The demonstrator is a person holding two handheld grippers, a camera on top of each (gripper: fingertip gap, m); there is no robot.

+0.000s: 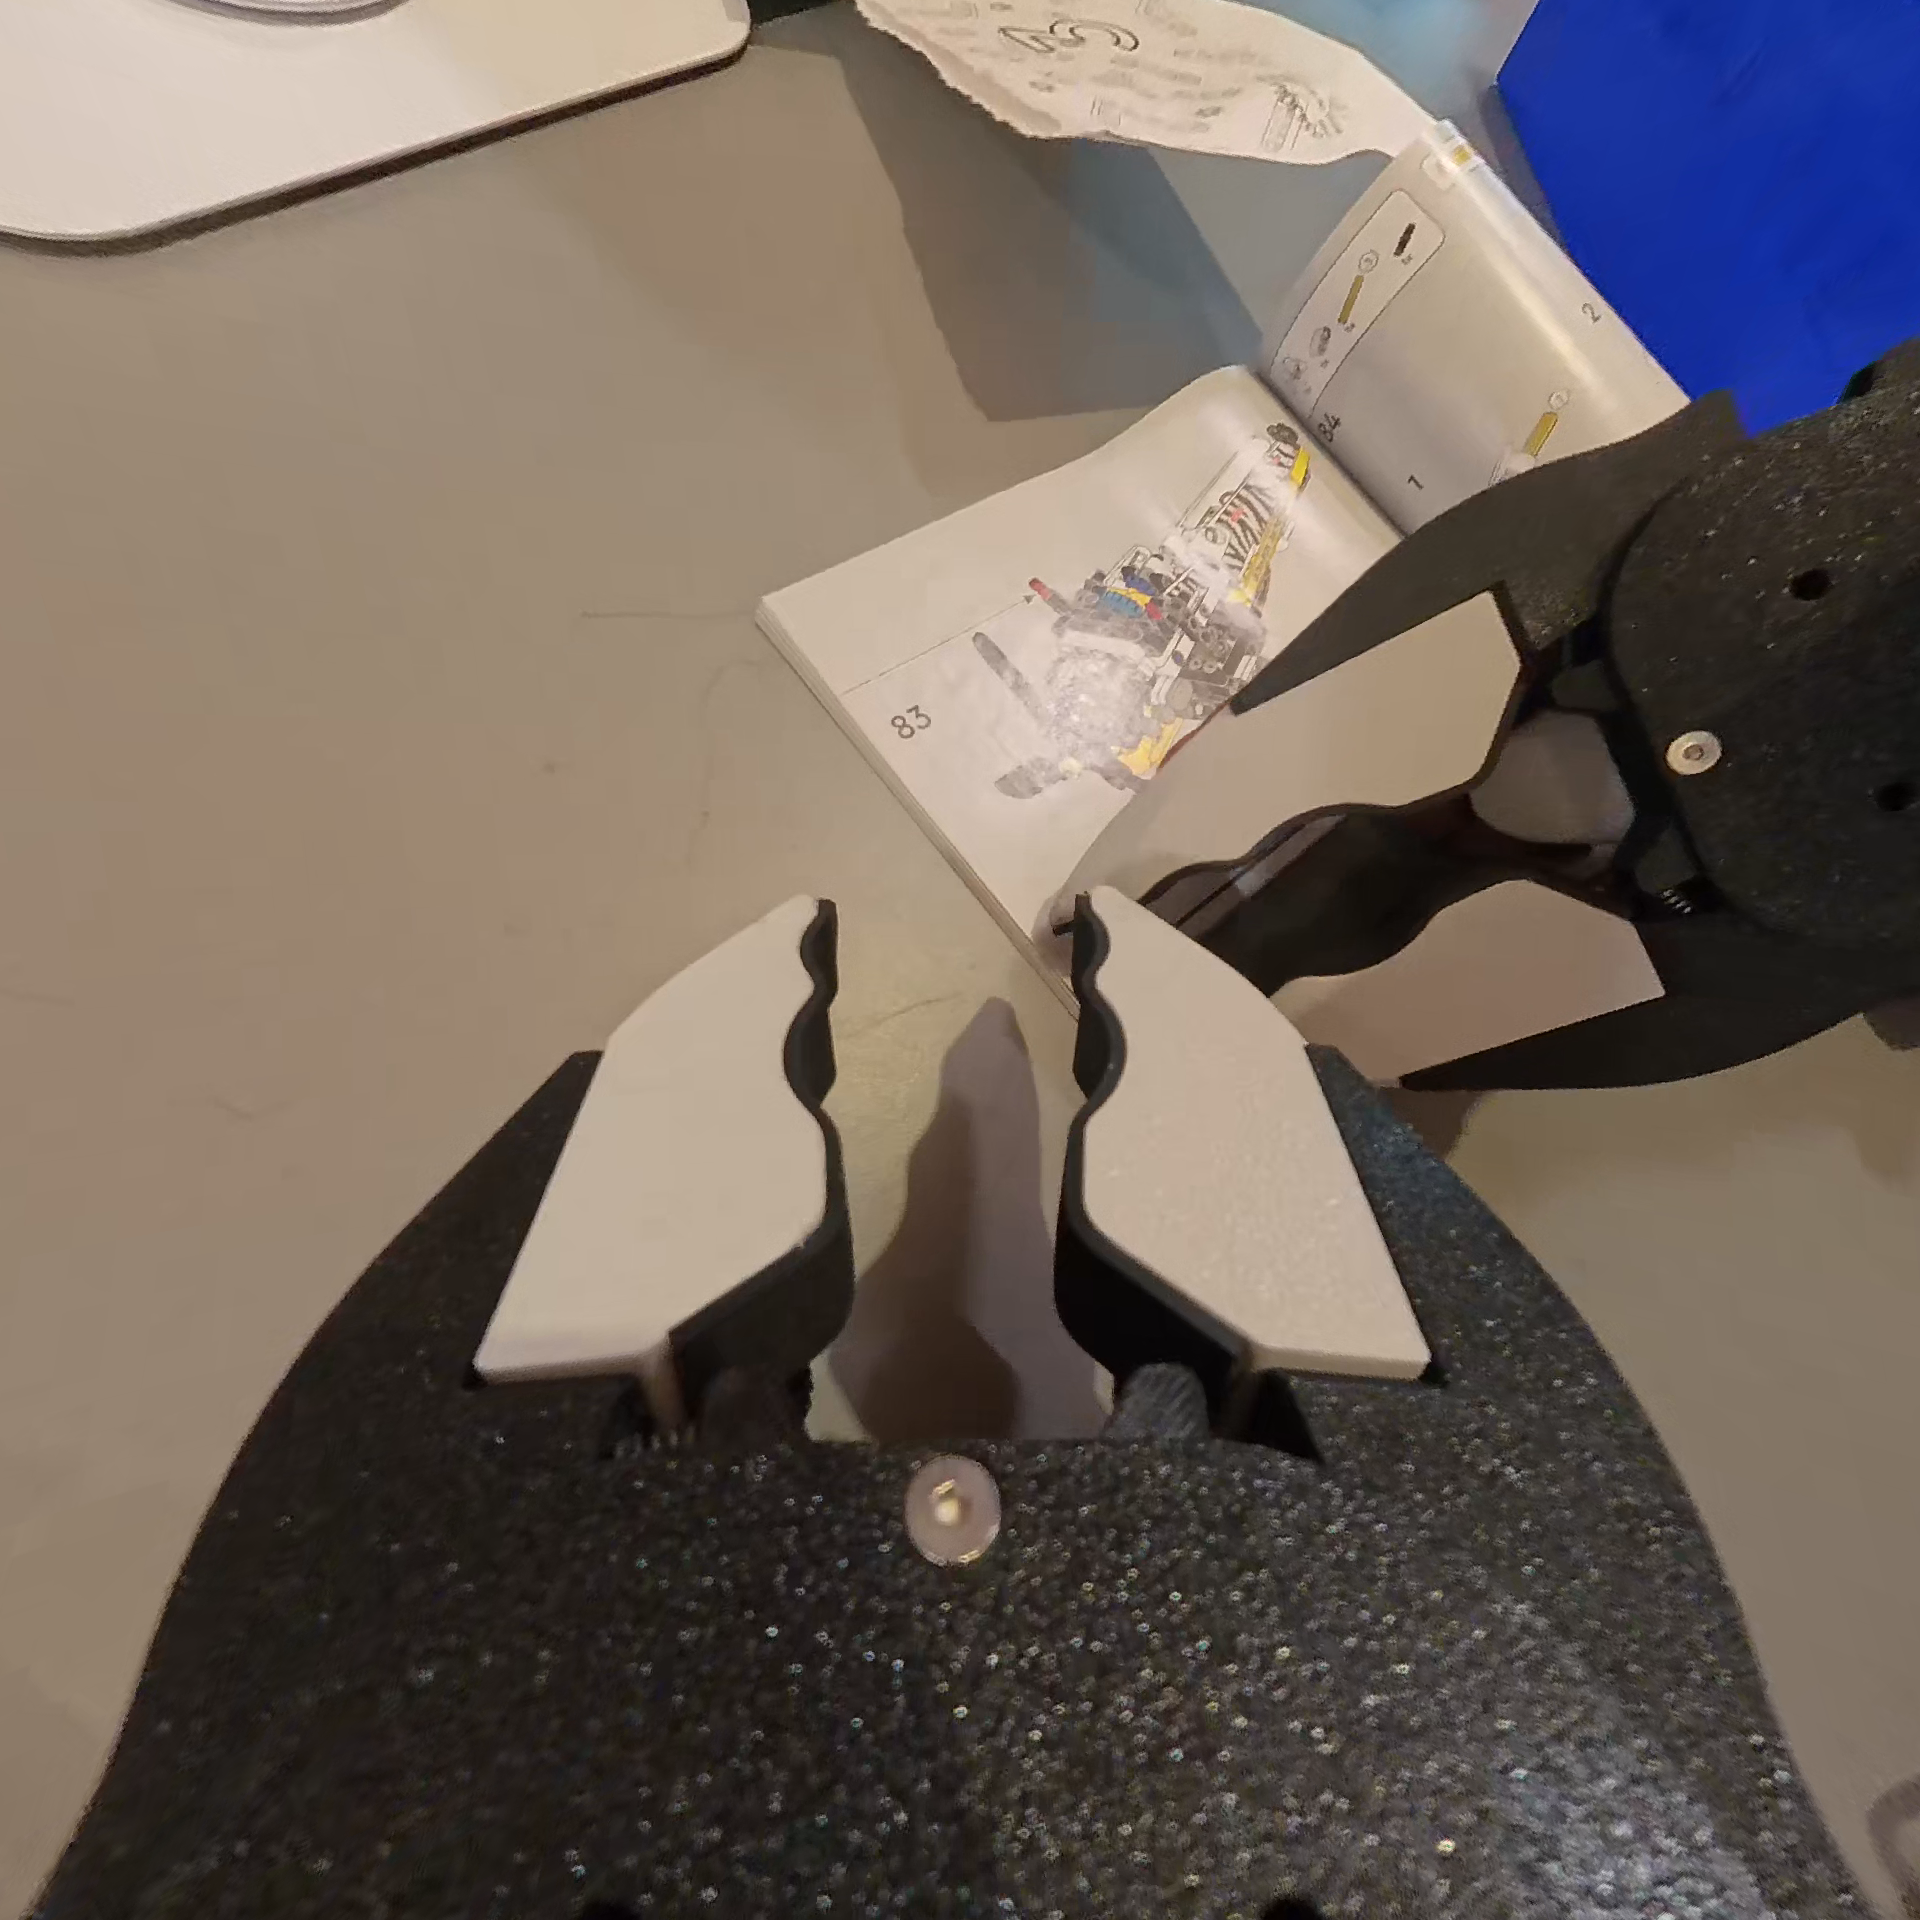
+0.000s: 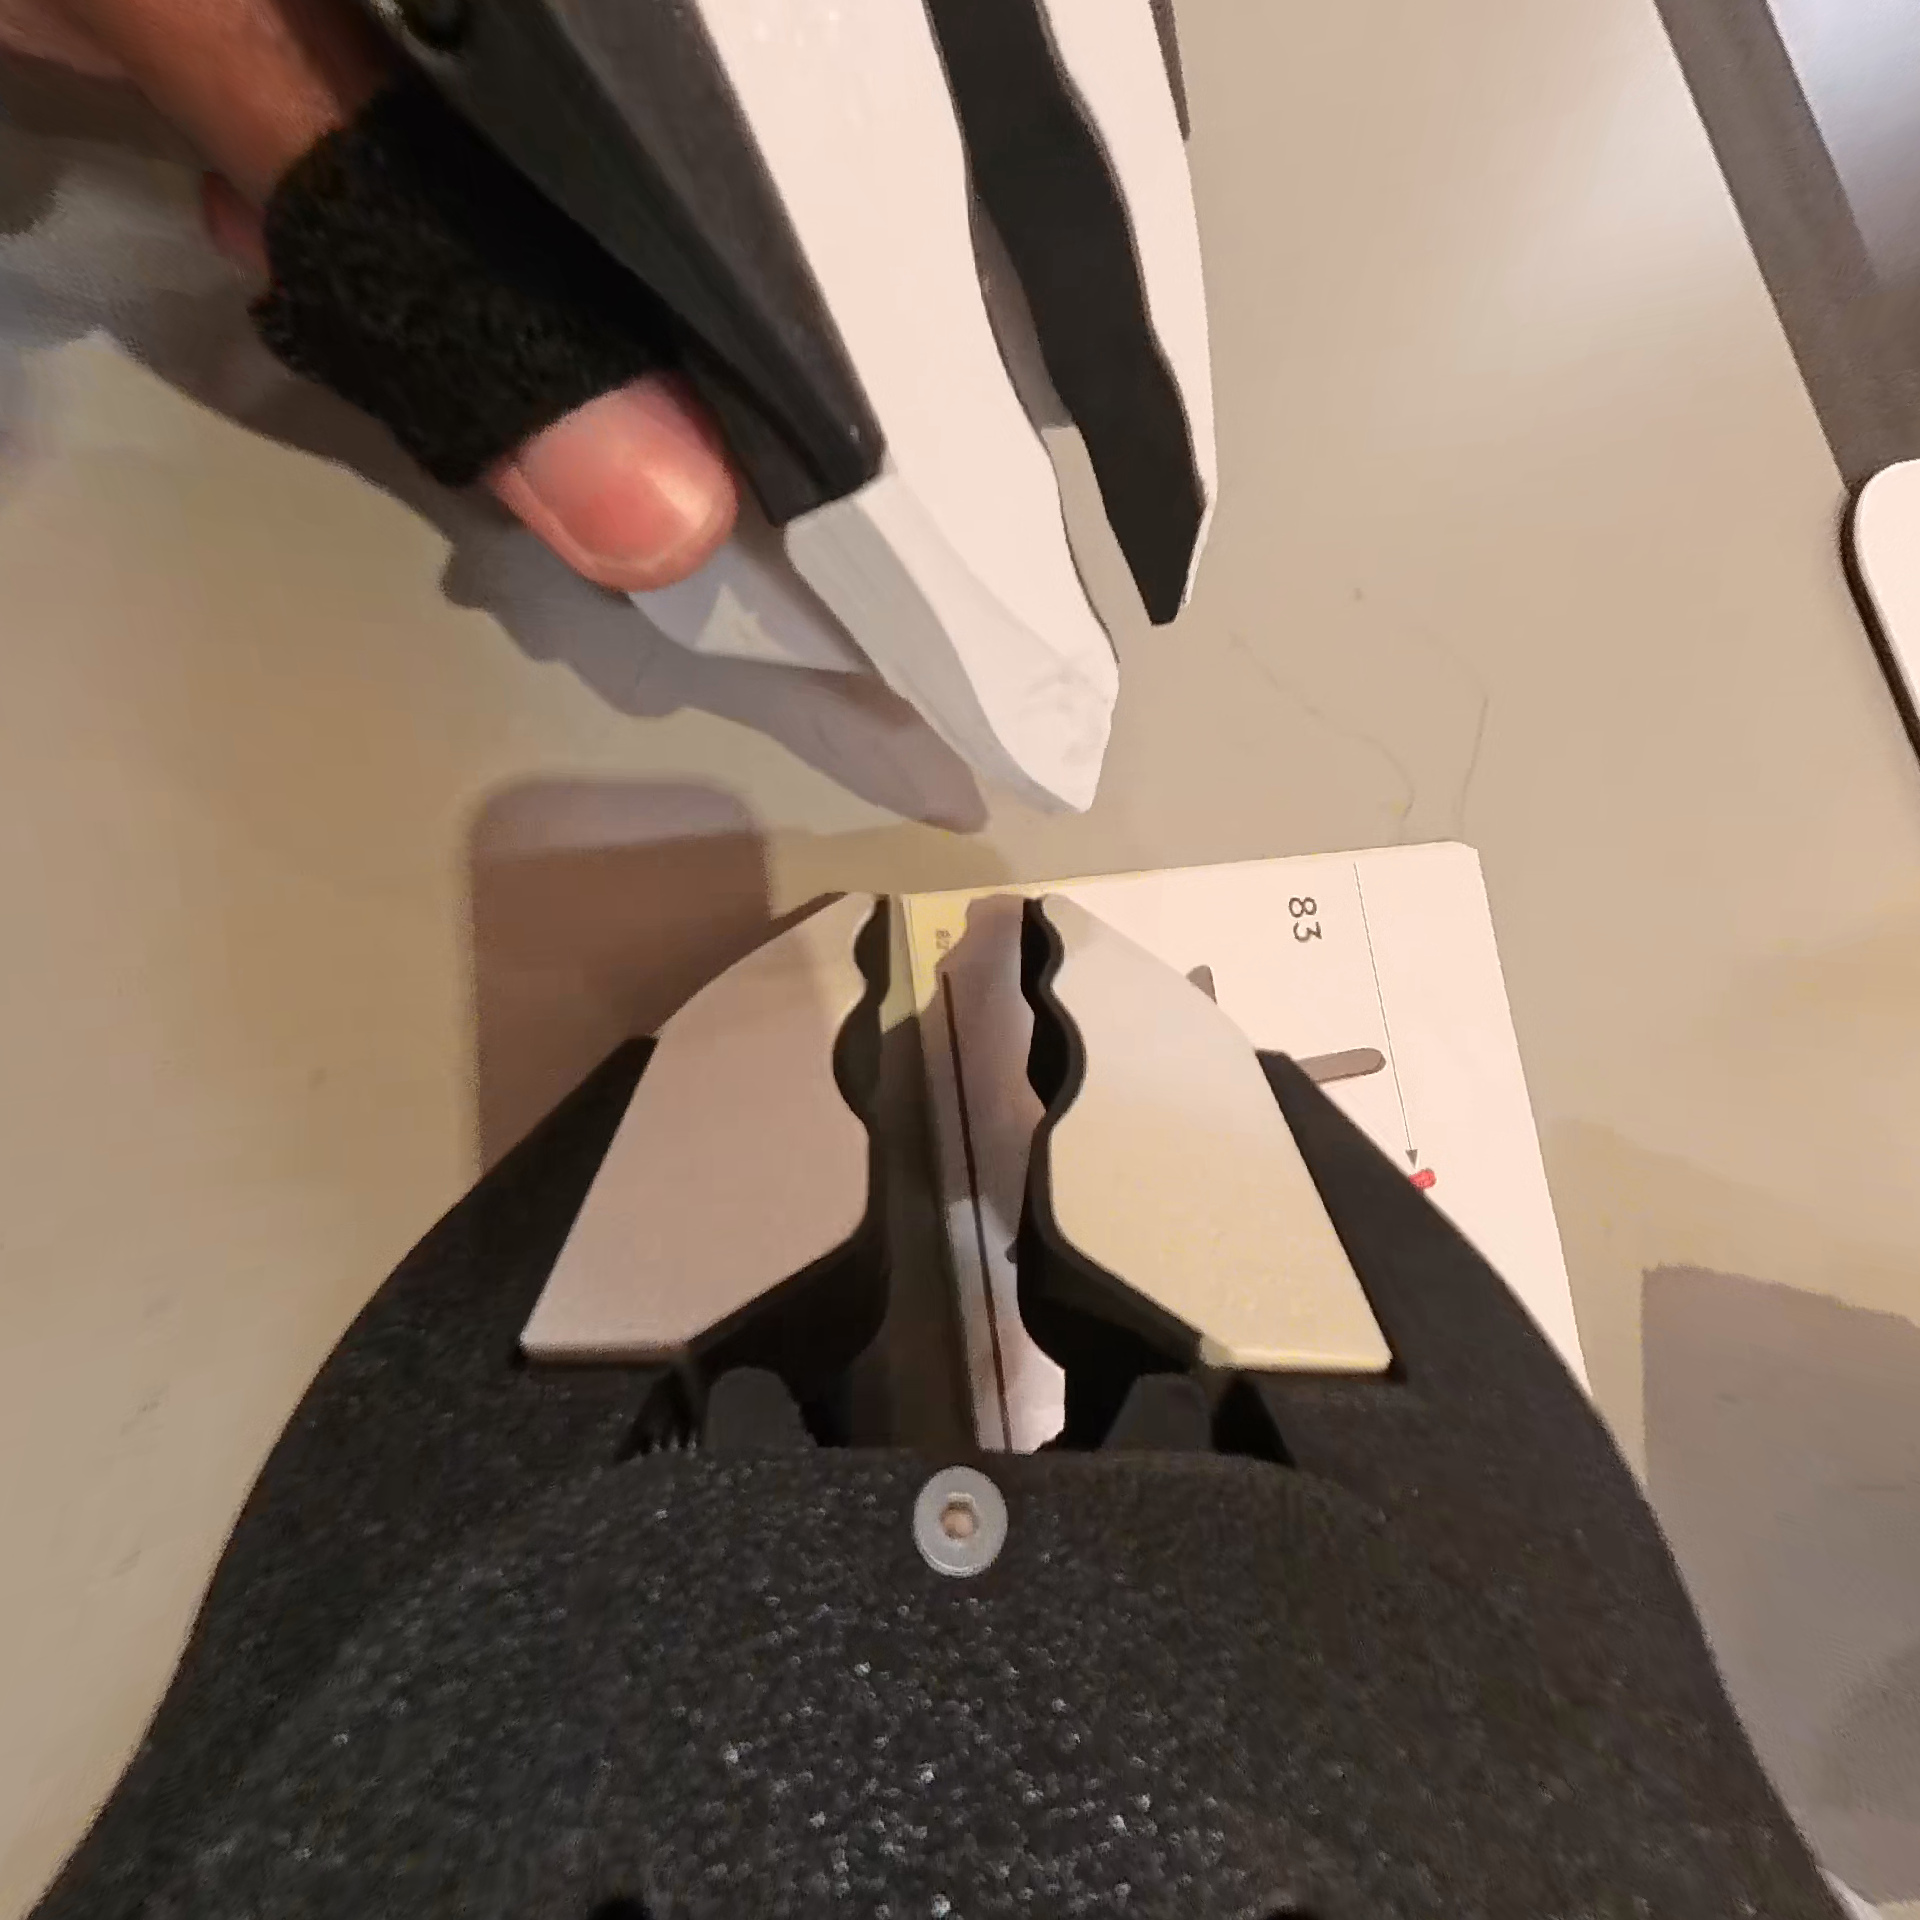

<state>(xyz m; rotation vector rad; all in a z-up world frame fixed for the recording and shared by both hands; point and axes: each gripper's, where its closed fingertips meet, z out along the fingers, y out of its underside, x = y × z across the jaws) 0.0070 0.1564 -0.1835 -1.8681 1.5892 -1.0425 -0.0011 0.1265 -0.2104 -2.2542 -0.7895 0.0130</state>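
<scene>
1. Presently, the left gripper (image 1: pixel 951 914) hangs with jaws apart, bare, over the grey tabletop (image 1: pixel 364 727);
2. the right gripper (image 2: pixel 956 914), jaws slightly parted, straddles a lifted page of the open white illustrated instruction booklet (image 1: pixel 997 665), pads not visibly pressing.

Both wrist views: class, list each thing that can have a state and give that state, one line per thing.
Left gripper: open, nothing between its fingers, over the table.
Right gripper: fingers apart, a lifted page standing between them.
Booklet: open, lying on the table.
Loose sheet: curled, its edge raised off the table.
</scene>
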